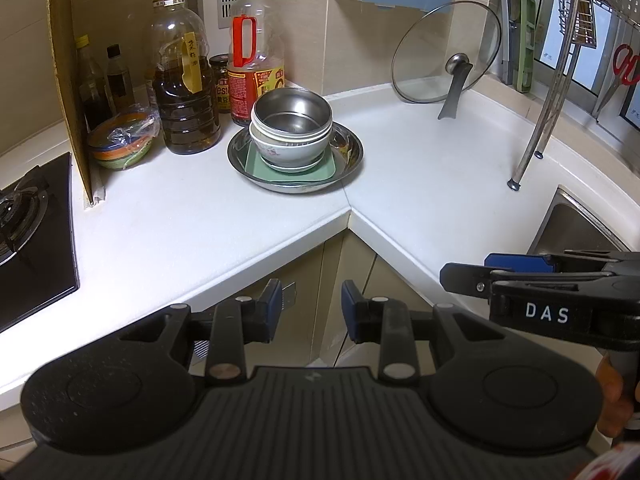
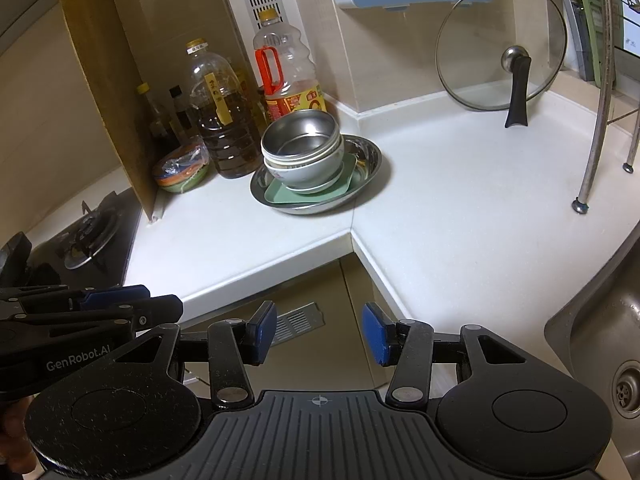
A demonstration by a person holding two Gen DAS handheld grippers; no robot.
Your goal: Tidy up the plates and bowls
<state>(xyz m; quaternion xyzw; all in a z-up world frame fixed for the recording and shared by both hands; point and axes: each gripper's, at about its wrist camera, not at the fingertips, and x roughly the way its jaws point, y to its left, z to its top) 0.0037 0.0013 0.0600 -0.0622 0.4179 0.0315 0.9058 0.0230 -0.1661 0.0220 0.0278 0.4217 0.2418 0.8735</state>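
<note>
Bowl stack (image 1: 291, 128) sits in steel plate (image 1: 352, 152) at far corner of surface (image 1: 420, 168), beside oil bottles (image 1: 186, 80). Left tool (image 1: 308, 308) and right tool (image 2: 319, 330): both part-open, empty, well short of stack. Judgement: steel top bowl light, slippery; ceramic below fragile. Grip rim.

Bowls (image 2: 303, 148) stacked in steel plate (image 2: 370, 168) on counter (image 2: 460, 208).

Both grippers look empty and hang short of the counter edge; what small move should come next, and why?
Probably advance the right gripper toward the steel bowl topping the stack in the round metal tray. Both it and the left gripper are open, holding nothing, and the stack sits far back by the oil bottles, untouched.
</note>
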